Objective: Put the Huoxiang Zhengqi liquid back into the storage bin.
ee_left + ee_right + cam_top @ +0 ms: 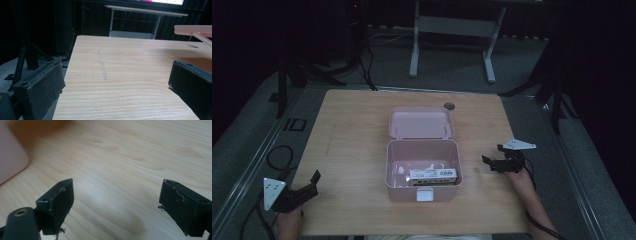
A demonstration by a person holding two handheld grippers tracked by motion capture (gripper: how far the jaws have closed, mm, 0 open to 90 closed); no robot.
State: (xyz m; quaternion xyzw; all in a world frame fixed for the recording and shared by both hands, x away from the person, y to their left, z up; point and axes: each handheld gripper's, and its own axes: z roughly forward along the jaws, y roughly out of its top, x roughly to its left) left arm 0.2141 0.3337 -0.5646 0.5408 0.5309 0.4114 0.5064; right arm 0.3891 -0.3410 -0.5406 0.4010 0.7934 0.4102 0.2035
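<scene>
A pink box (422, 170) stands open in the middle of the wooden table (352, 135), its lid (420, 123) laid back flat behind it. Inside, toward the front, lies a white packet with a dark label (433, 175). My left gripper (309, 186) rests at the table's front left corner, open, with nothing between its jaws (117, 82). My right gripper (493, 156) hovers just right of the box, also open and empty (117, 197). In the right gripper view the box's pink corner (10, 160) shows at the left edge; in the left gripper view the lid's edge (192, 30) shows at upper right.
A small round hole (449, 105) sits in the tabletop behind the lid. A white desk frame (452, 30) stands on the floor beyond the table. Black stands (287, 75) and cables (279, 157) lie to the left, more stands to the right.
</scene>
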